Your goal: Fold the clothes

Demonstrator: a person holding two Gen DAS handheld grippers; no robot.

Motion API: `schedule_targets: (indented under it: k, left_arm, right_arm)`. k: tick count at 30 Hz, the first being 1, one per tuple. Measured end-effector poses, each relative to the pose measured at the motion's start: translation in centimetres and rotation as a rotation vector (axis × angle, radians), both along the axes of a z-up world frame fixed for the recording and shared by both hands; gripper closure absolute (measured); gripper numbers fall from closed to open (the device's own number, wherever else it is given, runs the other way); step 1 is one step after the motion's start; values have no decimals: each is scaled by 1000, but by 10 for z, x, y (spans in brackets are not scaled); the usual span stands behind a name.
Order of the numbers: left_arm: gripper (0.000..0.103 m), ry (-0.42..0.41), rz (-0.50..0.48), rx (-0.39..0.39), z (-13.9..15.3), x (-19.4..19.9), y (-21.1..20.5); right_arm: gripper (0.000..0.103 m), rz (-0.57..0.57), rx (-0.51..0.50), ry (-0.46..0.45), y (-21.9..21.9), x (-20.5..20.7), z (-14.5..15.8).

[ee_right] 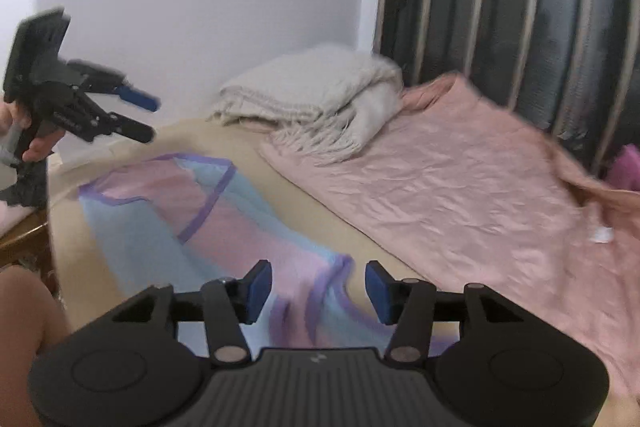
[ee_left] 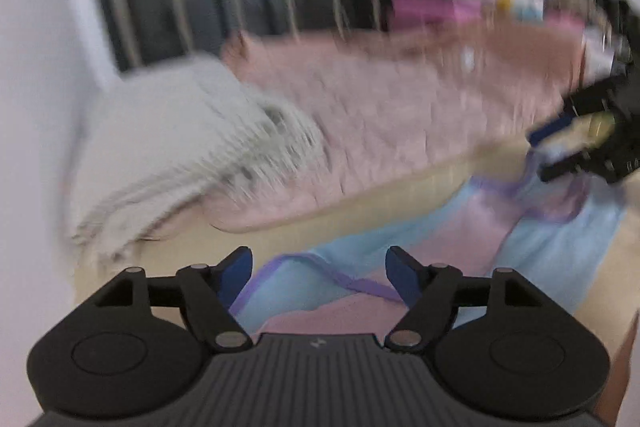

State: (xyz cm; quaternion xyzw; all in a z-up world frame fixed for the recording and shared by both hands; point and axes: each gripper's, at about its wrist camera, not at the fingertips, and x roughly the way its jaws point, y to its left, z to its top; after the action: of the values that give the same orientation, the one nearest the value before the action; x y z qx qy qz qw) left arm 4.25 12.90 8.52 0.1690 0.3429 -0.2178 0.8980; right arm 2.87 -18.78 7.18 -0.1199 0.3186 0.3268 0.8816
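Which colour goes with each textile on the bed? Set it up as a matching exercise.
Things:
1. fringed blanket
2. crinkled sheet
3. garment
4. garment's trim

Colours:
A. purple
B. light blue and pink
C. off-white
D. pale pink

Pairs: 1-C, 2-D, 3-B, 4-A
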Motion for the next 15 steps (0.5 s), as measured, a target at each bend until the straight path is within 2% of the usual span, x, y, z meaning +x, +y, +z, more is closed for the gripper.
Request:
schedule_targets:
  k: [1, 4, 6, 7, 8, 9, 10, 12, 15]
  left_arm:
    - [35, 35, 4, 23, -8, 16, -7]
    - [37, 91, 21, 70, -29, 54, -19]
    - [37, 127, 23, 50, -38, 67, -16]
    - [43, 145, 23, 40, -42, 74, -14]
    - [61, 160, 23, 20, -45, 76, -12]
    - [74, 173, 21, 4, -49, 77, -9]
    - [94, 171, 19, 1, -51, 77, -8]
    - [95, 147, 27, -5, -55, 74, -5]
    - [98, 110, 55, -61, -50, 69, 3]
  right_arm:
    - [54, -8, -4, 46, 8, 20, -6]
    - [56, -60, -28, 152, 22, 66, -25]
    - [56, -94, -28, 190, 23, 83, -34]
    - [62, -94, -19, 208, 21, 87, -37]
    - [70, -91, -8, 226, 20, 88, -40]
    - [90, -84, -5, 230, 20, 86, -42]
    - [93, -76, -5, 227, 19, 82, -43]
    - [94, -65, -5, 214, 18, 76, -46]
    - [97, -61, 37, 171, 16, 67, -41]
